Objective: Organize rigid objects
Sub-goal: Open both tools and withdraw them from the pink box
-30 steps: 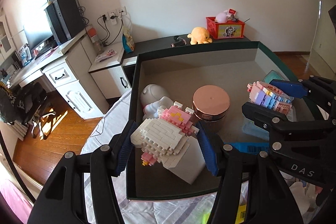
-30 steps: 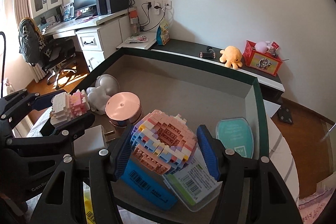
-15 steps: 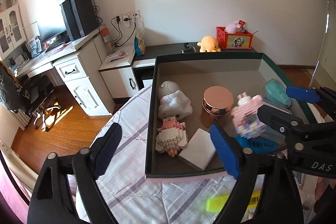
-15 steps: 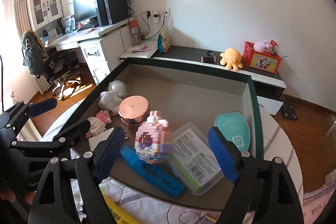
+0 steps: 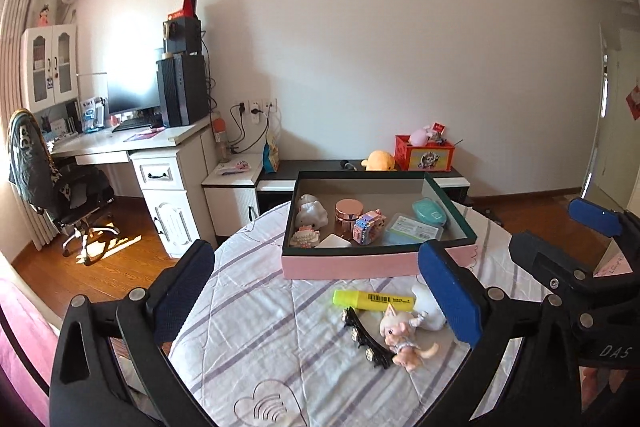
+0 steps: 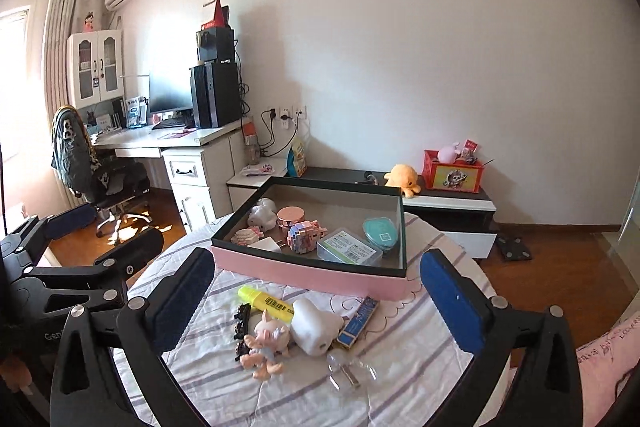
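A pink box (image 5: 352,265) with a dark green rim stands on the round table. Inside it lie a white brick figure (image 5: 305,237), a colourful brick toy (image 5: 368,225), a rose-gold jar (image 5: 349,211), a teal case (image 5: 429,211) and a clear plastic box (image 5: 412,231). My left gripper (image 5: 314,267) hangs back from the box, its jaws opening wide with nothing between them. My right gripper (image 6: 318,267) does the same beside it, also empty. In front of the box (image 6: 304,275) lie a yellow highlighter (image 6: 266,301), a small doll (image 6: 266,343), a black hair clip (image 6: 242,323) and a white figure (image 6: 314,325).
A blue packet (image 6: 357,317) and a clear object (image 6: 348,373) also lie on the striped cloth (image 5: 260,327). Behind the table are a white desk (image 5: 160,163), an office chair (image 5: 60,195) and a low dark cabinet (image 6: 448,199) with toys. Wooden floor surrounds the table.
Both grippers let go of their brick toys, which now lie in the box. Both pulled back and up from the box, and their jaws spread wide.
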A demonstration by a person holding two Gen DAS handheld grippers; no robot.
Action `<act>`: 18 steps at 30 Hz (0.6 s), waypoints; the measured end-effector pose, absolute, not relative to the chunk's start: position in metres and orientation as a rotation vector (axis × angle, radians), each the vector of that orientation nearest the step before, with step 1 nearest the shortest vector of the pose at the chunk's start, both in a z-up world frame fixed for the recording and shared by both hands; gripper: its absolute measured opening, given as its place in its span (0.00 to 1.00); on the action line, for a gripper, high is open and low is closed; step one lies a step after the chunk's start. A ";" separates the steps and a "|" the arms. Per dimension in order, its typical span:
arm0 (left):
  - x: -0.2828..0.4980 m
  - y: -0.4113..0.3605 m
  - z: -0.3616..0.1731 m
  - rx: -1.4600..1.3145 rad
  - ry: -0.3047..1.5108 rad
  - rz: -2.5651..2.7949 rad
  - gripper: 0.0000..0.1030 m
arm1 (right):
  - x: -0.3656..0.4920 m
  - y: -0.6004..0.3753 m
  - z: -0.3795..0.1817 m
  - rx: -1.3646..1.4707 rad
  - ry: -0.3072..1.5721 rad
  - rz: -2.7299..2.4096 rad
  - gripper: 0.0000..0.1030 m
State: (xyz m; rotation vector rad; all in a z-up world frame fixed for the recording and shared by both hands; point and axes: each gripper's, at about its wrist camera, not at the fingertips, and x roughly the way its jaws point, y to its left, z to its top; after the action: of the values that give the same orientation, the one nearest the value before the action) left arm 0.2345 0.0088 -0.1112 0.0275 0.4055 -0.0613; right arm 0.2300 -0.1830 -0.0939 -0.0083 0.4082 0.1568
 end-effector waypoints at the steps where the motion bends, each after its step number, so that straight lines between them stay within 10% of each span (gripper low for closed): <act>1: 0.220 0.008 -0.108 0.021 0.390 -0.061 1.00 | 0.214 -0.183 -0.091 -0.004 0.385 0.149 1.00; 18: 0.100 -0.004 -0.080 0.032 0.255 -0.063 1.00 | 0.087 -0.198 -0.068 0.011 0.259 0.043 1.00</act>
State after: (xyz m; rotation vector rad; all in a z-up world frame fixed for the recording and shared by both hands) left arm 0.1002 -0.0042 -0.0798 0.0315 0.2546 -0.0633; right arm 0.0869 -0.1976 -0.0675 0.0115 0.2594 0.0434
